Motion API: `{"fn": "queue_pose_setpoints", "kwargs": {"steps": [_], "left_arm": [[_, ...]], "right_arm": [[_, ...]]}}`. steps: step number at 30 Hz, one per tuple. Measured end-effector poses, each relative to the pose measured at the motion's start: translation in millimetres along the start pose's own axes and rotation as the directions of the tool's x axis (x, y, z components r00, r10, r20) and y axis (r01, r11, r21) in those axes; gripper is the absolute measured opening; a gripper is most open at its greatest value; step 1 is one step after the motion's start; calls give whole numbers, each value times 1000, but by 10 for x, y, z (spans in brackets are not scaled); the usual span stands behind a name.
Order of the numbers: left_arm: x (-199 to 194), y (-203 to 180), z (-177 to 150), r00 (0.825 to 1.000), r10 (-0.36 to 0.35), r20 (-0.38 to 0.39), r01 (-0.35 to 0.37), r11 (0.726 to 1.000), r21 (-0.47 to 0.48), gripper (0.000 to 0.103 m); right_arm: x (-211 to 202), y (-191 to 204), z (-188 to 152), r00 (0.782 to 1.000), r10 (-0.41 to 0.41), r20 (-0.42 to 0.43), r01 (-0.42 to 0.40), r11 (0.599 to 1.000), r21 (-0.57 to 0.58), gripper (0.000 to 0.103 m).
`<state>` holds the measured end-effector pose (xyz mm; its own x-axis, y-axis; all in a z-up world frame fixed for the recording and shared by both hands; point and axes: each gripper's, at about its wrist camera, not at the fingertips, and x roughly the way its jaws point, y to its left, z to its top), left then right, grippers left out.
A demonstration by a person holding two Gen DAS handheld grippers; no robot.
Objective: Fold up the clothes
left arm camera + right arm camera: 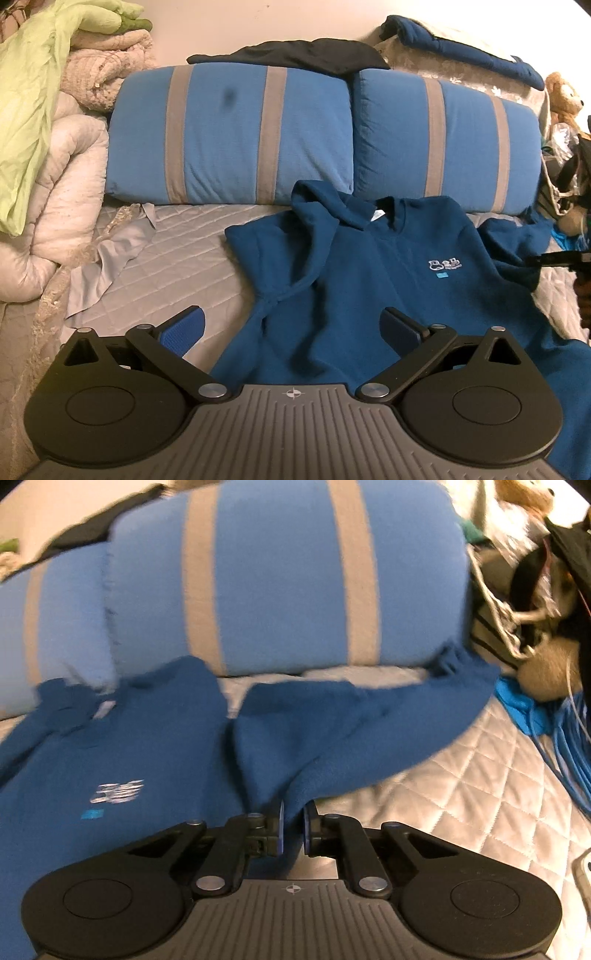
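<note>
A dark blue hoodie (369, 280) lies face up on the quilted bed, its hood (321, 214) towards the pillows and a small white logo (445, 265) on the chest. My left gripper (291, 314) is open just above the hoodie's lower left part, with nothing pinched between its blue pads (181, 332). In the right wrist view the right gripper (294, 806) is shut on a fold of the hoodie's sleeve (332, 731), which is lifted off the quilt and stretches away to the right. The hoodie's body (129, 757) lies to the left of that gripper.
Two blue pillows with grey stripes (229, 136) lie behind the hoodie, a black garment (295, 55) on top of them. A loose grey cloth (110, 258) and a bunched pale comforter (62, 184) sit to the left. A teddy bear (561, 96), bags and blue cables (565, 746) crowd the right.
</note>
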<state>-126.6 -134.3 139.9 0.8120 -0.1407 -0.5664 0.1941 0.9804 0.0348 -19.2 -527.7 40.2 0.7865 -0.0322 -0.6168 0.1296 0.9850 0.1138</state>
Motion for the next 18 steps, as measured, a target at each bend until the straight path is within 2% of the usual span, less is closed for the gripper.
{"fn": "queue_pose_setpoints", "kwargs": {"steps": [5, 13, 17, 18], "left_arm": [[-1, -8, 0, 1000, -1, 2, 1, 1000, -4, 103], [-9, -14, -7, 1000, 4, 5, -4, 1000, -6, 103], [-20, -2, -11, 1000, 5, 7, -5, 1000, -4, 103], [-23, 1, -12, 1000, 5, 7, -5, 1000, -4, 103]], "right_arm": [[-404, 304, -70, 995, 103, -2, -103, 993, -65, 11], [-685, 599, -235, 970, 230, -86, -238, 964, -116, 12], [-782, 536, -288, 953, 290, -82, -299, 947, -121, 27], [-826, 479, -305, 952, 298, -74, -305, 946, -107, 40]]}}
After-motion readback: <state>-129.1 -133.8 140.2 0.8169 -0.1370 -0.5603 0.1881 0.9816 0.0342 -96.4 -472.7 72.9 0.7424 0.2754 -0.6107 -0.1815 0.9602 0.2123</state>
